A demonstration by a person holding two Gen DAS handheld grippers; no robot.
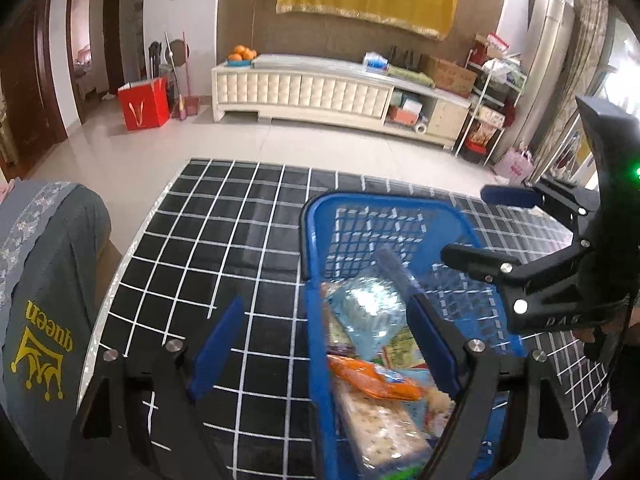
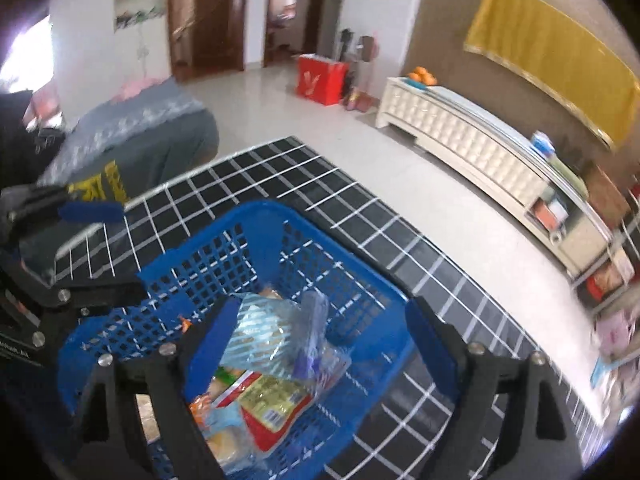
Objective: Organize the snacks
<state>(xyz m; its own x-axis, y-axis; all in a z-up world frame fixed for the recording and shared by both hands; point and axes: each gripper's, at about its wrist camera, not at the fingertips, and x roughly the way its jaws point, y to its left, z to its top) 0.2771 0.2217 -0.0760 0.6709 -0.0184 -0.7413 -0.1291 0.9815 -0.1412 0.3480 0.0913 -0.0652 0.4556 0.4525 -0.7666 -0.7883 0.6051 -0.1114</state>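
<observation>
Left wrist view: the left tongs (image 1: 326, 346) stand wide apart above the desk (image 1: 224, 248), which wears a black cloth with a white grid. Their left finger hangs over bare cloth; the right one hangs over the near part of a blue basket (image 1: 320, 216) on the right half of the desk. Nothing is between the pads. In the basket's near end lie the snacks: a clear bag with pale blue print (image 1: 368, 304), an orange packet (image 1: 372, 376) and a cracker pack (image 1: 380, 428). The right tongs (image 1: 486, 224) reach in from the right over the basket's far right corner, fingers apart and empty. A grey cushion (image 1: 52, 292) sits left of the desk.

Right wrist view: the right tongs (image 2: 326, 342) are spread wide above the basket (image 2: 256, 216), gripping nothing. The clear bag (image 2: 276, 328) lies below, between the fingers, untouched, on a red-and-yellow packet (image 2: 272, 404). The left tongs (image 2: 104, 248) show at the left, over the basket's left wall.
</observation>
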